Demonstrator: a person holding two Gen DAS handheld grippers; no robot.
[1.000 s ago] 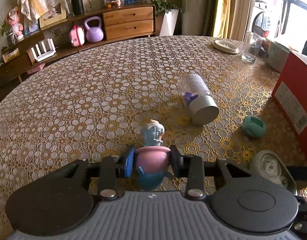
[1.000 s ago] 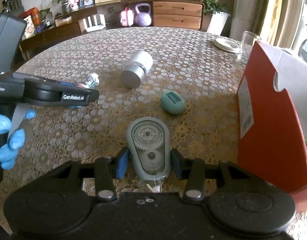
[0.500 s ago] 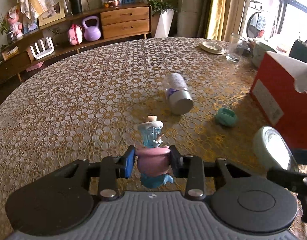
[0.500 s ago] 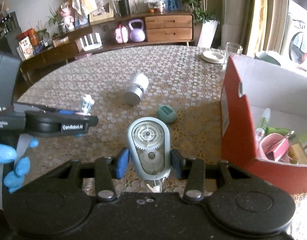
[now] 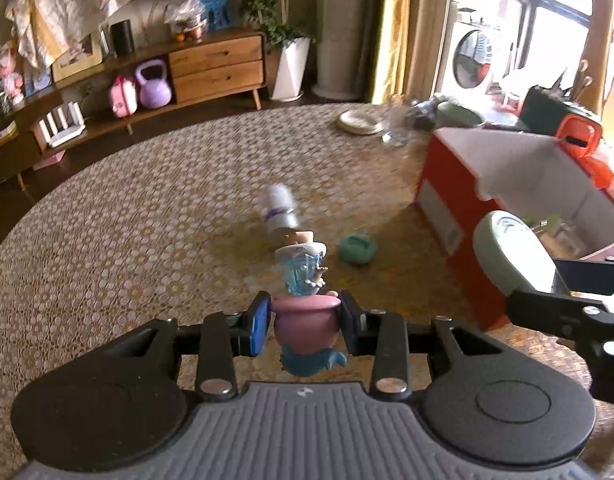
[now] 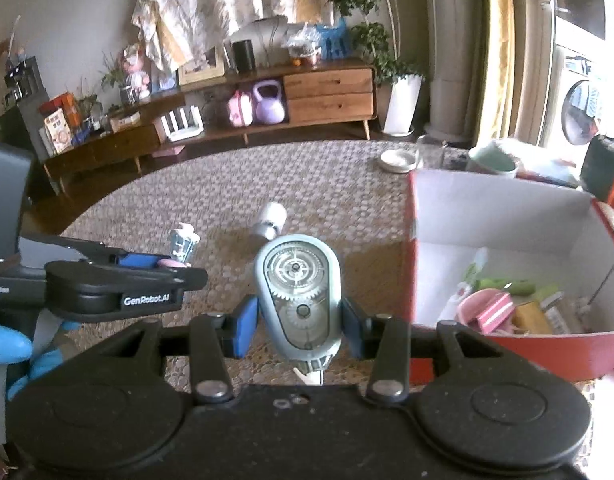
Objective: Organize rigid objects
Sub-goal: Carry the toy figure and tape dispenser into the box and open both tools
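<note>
My left gripper (image 5: 305,326) is shut on a small blue and pink figurine (image 5: 305,292) and holds it well above the table. It also shows in the right wrist view (image 6: 183,245). My right gripper (image 6: 299,324) is shut on a grey-blue oval correction tape with see-through gears (image 6: 298,292), also lifted; it shows in the left wrist view (image 5: 511,252), near the box's rim. The red box with white inside (image 6: 507,216) stands at the right and holds several items. A white and silver cylinder (image 5: 278,210) and a teal oval object (image 5: 357,249) lie on the table.
The round table has a gold lace cloth (image 5: 127,220). A white plate (image 5: 357,122), a glass (image 6: 429,152) and a green-lined bowl (image 6: 493,160) stand at the far edge behind the box. An orange object (image 5: 579,140) sits beyond the box.
Both grippers have risen higher with their objects and moved toward the red box. The table objects look farther away and the box interior has come into view.
</note>
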